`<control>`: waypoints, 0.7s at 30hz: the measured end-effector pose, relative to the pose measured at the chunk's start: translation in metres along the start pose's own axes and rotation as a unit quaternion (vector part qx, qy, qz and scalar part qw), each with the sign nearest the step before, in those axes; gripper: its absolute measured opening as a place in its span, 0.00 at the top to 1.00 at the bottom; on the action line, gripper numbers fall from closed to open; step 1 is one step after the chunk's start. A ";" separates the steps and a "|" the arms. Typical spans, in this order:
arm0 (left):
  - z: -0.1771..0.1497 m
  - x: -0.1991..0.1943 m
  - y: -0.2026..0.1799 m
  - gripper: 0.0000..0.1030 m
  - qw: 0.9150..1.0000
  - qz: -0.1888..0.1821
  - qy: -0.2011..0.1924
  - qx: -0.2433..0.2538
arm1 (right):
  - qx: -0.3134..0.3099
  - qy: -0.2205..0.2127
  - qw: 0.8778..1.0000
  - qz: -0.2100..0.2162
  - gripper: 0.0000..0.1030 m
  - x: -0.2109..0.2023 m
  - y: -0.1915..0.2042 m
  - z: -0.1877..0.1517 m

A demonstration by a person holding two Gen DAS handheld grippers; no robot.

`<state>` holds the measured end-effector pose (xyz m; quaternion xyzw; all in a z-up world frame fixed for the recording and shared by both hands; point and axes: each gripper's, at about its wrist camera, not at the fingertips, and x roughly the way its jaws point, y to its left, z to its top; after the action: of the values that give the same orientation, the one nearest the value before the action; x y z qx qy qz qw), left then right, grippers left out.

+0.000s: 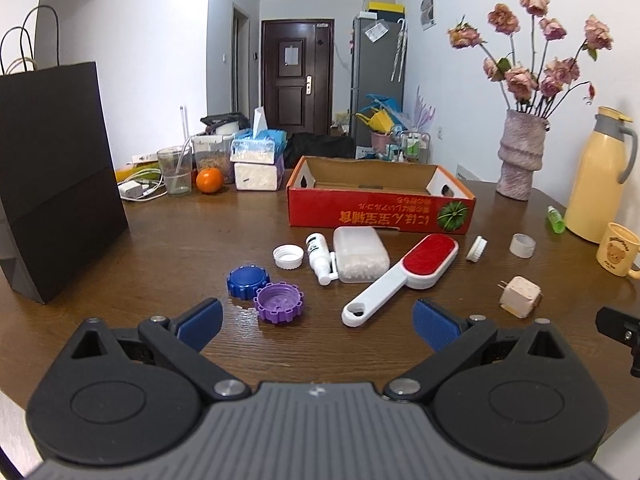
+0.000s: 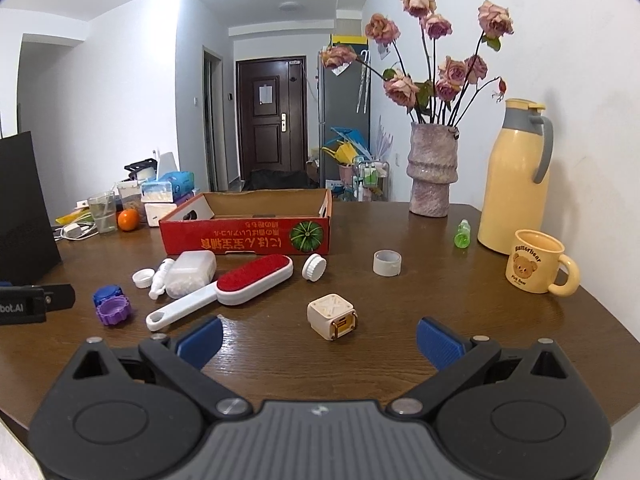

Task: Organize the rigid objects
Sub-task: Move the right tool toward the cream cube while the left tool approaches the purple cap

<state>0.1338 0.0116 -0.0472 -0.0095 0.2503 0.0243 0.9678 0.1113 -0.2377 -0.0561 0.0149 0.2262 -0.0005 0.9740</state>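
The red cardboard box [image 1: 380, 212] sits open at the centre of the frame, probably as the place to collect things; it looks empty. Below it, the lint brush [image 1: 404, 276], pill case [image 1: 360, 254], spray bottle [image 1: 320, 258], caps and cube charger [image 2: 332, 316] lie scattered. Left gripper [image 1: 318, 320] and right gripper [image 2: 320, 338] hover low, jaws wide apart, holding nothing, ready for a first pick.

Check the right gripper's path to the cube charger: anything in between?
Nothing visible. The right gripper is open, and only bare table lies between it and the cube charger. The lint brush lies off to the left.
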 end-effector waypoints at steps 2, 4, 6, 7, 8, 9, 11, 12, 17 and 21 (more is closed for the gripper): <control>0.001 0.008 0.002 0.00 1.000 0.002 0.006 -0.003 | 0.000 0.005 1.000 0.000 0.00 0.009 0.000 0.000; 0.001 0.017 0.006 0.00 1.000 0.006 0.011 -0.005 | 0.001 0.010 1.000 -0.001 0.00 0.018 0.000 0.001; 0.003 0.026 0.008 0.00 1.000 0.008 0.017 -0.006 | 0.002 0.017 1.000 -0.002 0.00 0.028 -0.001 0.001; 0.003 0.031 0.009 0.00 1.000 0.011 0.019 -0.007 | 0.003 0.020 1.000 -0.003 0.00 0.033 -0.002 0.002; 0.004 0.035 0.011 0.00 1.000 0.012 0.022 -0.007 | 0.004 0.022 1.000 -0.004 0.00 0.037 -0.002 0.002; 0.004 0.039 0.012 0.00 1.000 0.013 0.024 -0.008 | 0.006 0.024 1.000 -0.006 0.00 0.042 -0.003 0.002; 0.005 0.049 0.014 0.00 0.999 0.017 0.029 -0.009 | 0.010 0.026 1.000 -0.010 0.00 0.051 -0.004 0.003; 0.005 0.053 0.015 0.00 0.999 0.017 0.031 -0.010 | 0.012 0.028 0.999 -0.010 0.00 0.055 -0.004 0.004; 0.005 0.074 0.022 0.00 0.999 0.023 0.041 -0.009 | 0.012 0.041 0.999 -0.013 0.00 0.079 -0.005 0.006; 0.004 0.092 0.030 0.00 0.998 0.032 0.053 -0.013 | 0.010 0.054 0.998 -0.016 0.00 0.099 -0.004 0.007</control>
<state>0.2145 0.0457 -0.0887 -0.0150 0.3007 0.0583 0.9518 0.2032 -0.2411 -0.0939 0.0209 0.2783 -0.0181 0.9601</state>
